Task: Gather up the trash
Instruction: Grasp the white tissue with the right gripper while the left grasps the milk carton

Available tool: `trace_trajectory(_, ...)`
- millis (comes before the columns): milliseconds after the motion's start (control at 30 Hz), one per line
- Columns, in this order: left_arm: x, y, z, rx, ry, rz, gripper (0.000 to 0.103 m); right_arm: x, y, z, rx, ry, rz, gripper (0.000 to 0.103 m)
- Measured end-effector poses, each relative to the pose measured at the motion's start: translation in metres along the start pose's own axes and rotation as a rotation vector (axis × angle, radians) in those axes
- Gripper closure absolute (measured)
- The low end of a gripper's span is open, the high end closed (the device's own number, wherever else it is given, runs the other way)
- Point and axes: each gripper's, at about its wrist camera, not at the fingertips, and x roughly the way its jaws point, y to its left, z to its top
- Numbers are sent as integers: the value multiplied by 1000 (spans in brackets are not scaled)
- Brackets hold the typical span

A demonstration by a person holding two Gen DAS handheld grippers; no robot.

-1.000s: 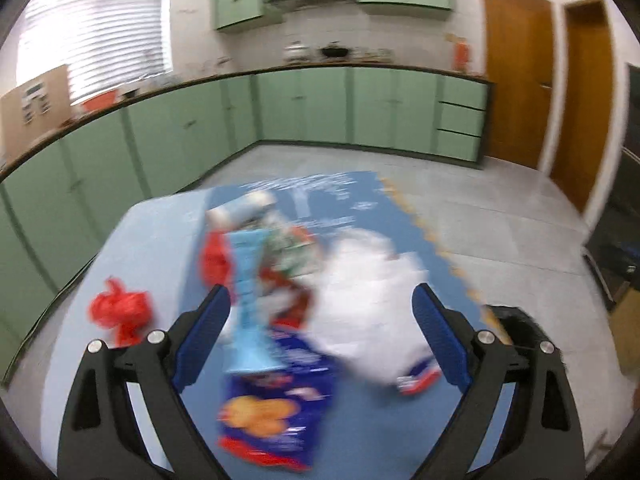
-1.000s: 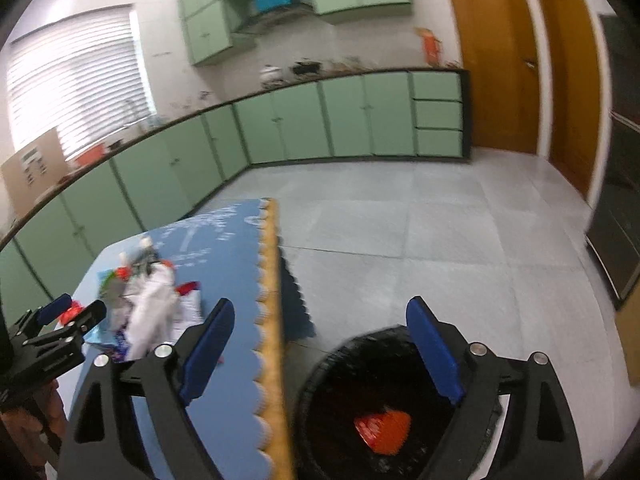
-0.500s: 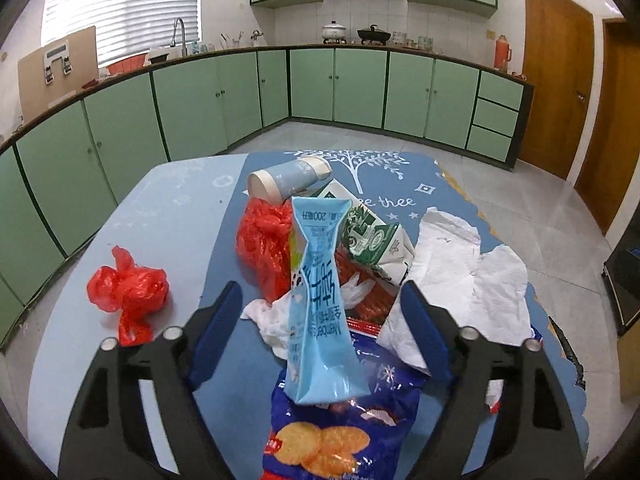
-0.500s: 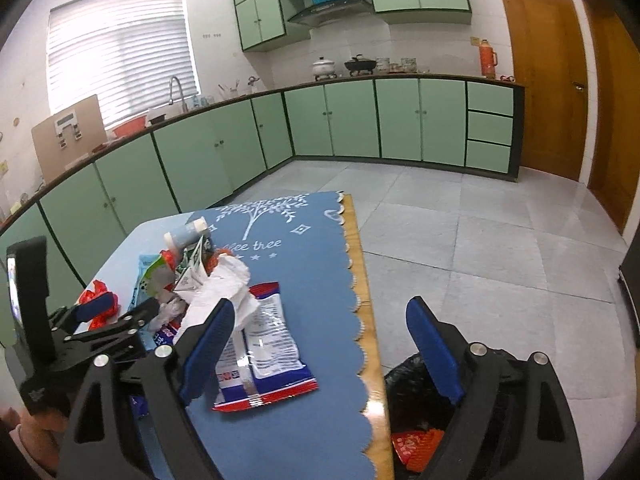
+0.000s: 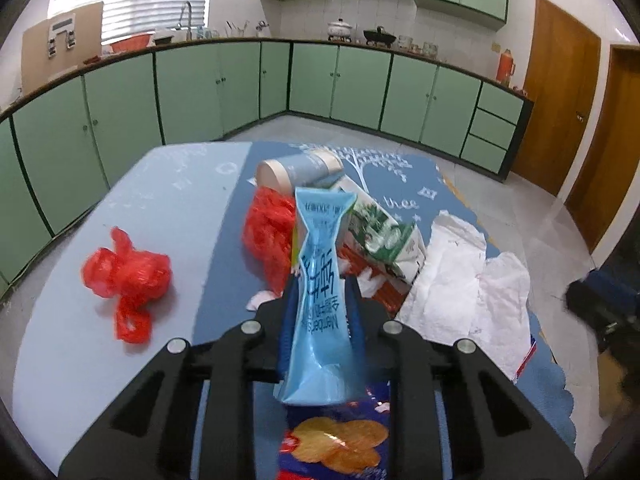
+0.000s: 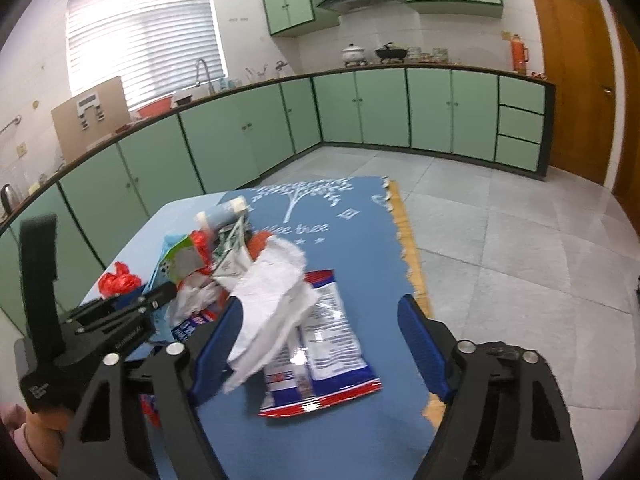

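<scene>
In the left wrist view the left hand-held gripper sits at lower centre, its jaws clamped on a light blue carton that stands upright between them, squeezed thin at the waist. Below the carton, at the bottom edge, lies a blue biscuit bag. Behind the carton, at frame centre, is a pile of trash: a red bag on its left, a green-and-white carton on its right, and a pale blue bottle lying on its side at the far end. White paper spreads to the right of the pile. A second red bag lies apart at left on the bare pale part of the desk. A blue mat with a white tree print covers the right part of the desk.

In the right wrist view the right hand-held gripper has its jaws wide apart at the bottom, holding nothing. Between its blue fingers lie the white paper and, partly under it, a blue, white and red wrapper flat on the mat. The left hand-held gripper shows at lower left, beside the pile. Green cabinets line the walls at the top, and a wooden door stands at upper right.
</scene>
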Motion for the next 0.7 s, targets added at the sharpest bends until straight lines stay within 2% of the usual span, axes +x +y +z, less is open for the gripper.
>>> trace_trajectory(233, -27, 19, 5, -29, -47, 29, 81, 28, 13, -8, -1, 76, 17, 36)
trace_trajectory(267, -31, 22, 5, -35, -52, 29, 96, 33, 13, -9, 4, 92, 16, 38)
trace_trajectory(300, -33, 24, 6, -34, -51, 25, 103, 36, 11, -10, 9, 103, 20, 39)
trace_trajectory(467, -33, 32, 1, -34, -27, 9, 103, 54, 14, -14, 14, 157, 34, 52)
trace_trajectory(533, -28, 36, -6, -45, 7, 8, 100, 57, 16, -15, 10, 165, 35, 54)
trace_trajectory(600, -27, 40, -11, -54, 27, 13, 87, 56, 18, -15, 1, 164, 32, 54)
trace_trajectory(633, -27, 41, -15, -58, 31, 26, 61, 56, 19, -16, -8, 164, 30, 54)
trace_trajectory(667, -30, 43, -19, -61, 24, 38, 44, 56, 20, -16, -16, 164, 26, 54)
trace_trajectory(700, -32, 45, -22, -62, 17, 46, 42, 56, 21, -16, -20, 165, 25, 54)
